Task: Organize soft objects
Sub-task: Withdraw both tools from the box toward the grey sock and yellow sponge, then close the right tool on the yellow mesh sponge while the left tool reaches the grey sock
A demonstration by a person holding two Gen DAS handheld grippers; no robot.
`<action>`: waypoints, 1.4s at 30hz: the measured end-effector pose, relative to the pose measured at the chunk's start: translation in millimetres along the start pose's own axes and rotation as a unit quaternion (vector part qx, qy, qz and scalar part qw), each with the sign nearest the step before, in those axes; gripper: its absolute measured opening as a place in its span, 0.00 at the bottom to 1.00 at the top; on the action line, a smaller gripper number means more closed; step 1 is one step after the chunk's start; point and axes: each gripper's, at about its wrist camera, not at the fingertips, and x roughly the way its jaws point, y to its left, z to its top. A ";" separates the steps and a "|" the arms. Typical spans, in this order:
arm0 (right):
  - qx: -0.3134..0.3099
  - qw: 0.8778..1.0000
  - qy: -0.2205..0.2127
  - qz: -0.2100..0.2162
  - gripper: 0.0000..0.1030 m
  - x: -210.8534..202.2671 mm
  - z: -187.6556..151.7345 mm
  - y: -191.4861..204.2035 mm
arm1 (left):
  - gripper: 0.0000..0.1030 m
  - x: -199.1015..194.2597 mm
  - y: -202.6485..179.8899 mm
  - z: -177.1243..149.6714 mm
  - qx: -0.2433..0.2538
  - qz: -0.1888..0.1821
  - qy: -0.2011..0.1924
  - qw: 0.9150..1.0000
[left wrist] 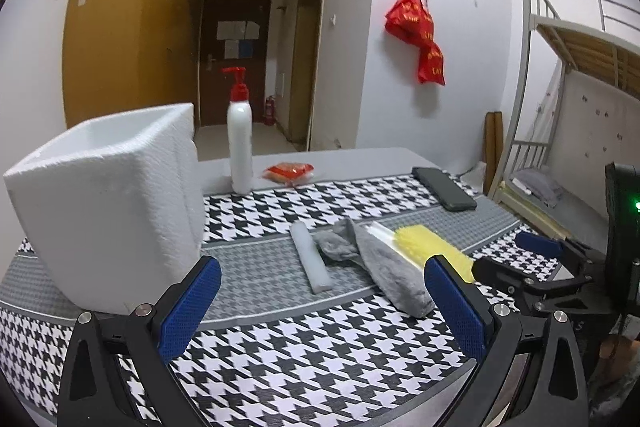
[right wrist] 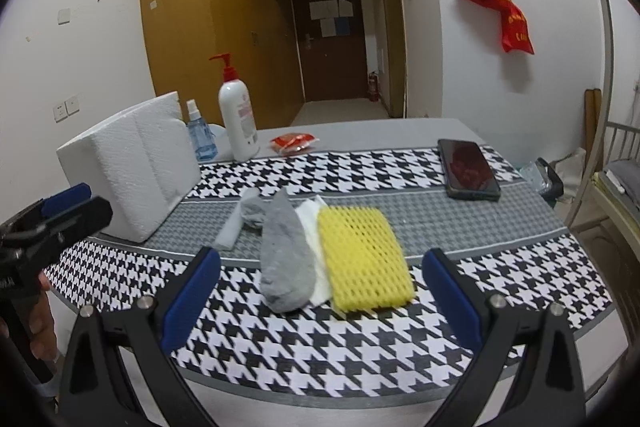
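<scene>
Soft items lie in a heap on the houndstooth cloth: a long grey sock (left wrist: 384,271) (right wrist: 286,259), a smaller crumpled grey sock (left wrist: 336,247) (right wrist: 254,211), a yellow foam net (left wrist: 428,247) (right wrist: 364,259) and a thin white sheet (right wrist: 316,255) beneath them. A white foam strip (left wrist: 310,259) (right wrist: 230,231) lies to their left. A white foam box (left wrist: 104,195) (right wrist: 132,163) stands at the left. My left gripper (left wrist: 324,291) (right wrist: 76,207) hovers open and empty, near the box. My right gripper (right wrist: 320,291) (left wrist: 516,255) is open and empty, just short of the heap.
At the back stand a white pump bottle (left wrist: 239,143) (right wrist: 238,115), a blue spray bottle (right wrist: 200,133) and a red packet (left wrist: 289,173) (right wrist: 292,143). A black phone (left wrist: 444,189) (right wrist: 468,169) lies back right. A bunk bed (left wrist: 560,87) is beyond the table's right edge.
</scene>
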 end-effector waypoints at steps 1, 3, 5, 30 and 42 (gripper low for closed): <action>-0.001 1.000 0.004 -0.001 0.99 2.9 -0.5 -2.1 | 0.99 1.2 -1.2 -1.1 -0.001 -0.001 0.000 1.000; -0.004 1.000 0.012 0.001 0.99 7.2 -1.5 -5.1 | 0.99 3.9 -2.9 -4.4 -0.001 0.000 0.001 1.000; -0.007 1.000 0.020 0.000 0.99 11.4 -2.1 -7.6 | 0.99 9.3 -6.4 -6.6 -0.002 -0.002 0.007 1.000; -0.026 0.995 0.094 0.023 0.91 56.4 -6.2 -32.0 | 0.99 54.4 -28.9 -14.4 -0.008 -0.011 0.075 0.997; -0.021 0.992 0.124 0.009 0.63 66.0 -15.0 -35.3 | 0.99 63.4 -29.5 -16.6 -0.011 -0.015 0.092 0.996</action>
